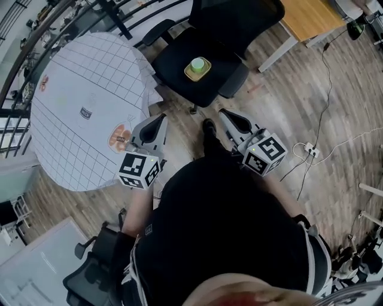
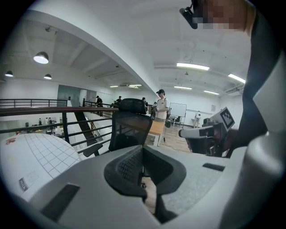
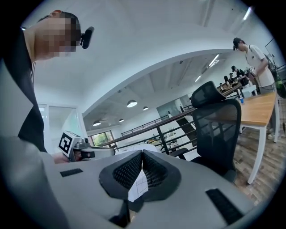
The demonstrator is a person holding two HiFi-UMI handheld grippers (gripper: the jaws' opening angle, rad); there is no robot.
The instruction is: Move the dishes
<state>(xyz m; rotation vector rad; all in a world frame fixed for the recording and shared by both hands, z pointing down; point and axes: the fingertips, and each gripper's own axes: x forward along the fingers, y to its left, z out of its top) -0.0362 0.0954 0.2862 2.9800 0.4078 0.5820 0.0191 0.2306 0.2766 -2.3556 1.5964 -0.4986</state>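
On my left stands the round counter (image 1: 72, 119) under a white gridded cloth. Near the edge closest to me lies a small dish (image 1: 118, 138) with an orange pattern, partly hidden behind my left tool (image 1: 160, 118). That tool overlaps the counter's rim in the head view, and its jaws are pressed together with nothing between them. Ahead of me, between the two tools, a black office chair (image 1: 173, 57) stands on the wooden floor (image 1: 281, 101). On its seat lies a yellow-green plate (image 1: 189, 74) with a green cup (image 1: 197, 63) standing on it, well apart from both tools. My right tool (image 1: 225, 112) points toward the chair from the other side. Its jaws are also closed tight and hold nothing. Farther right, a white power strip (image 1: 311, 149) lies on the floor with its cable trailing off, and a wooden desk (image 1: 308, 18) stands at the far upper right.
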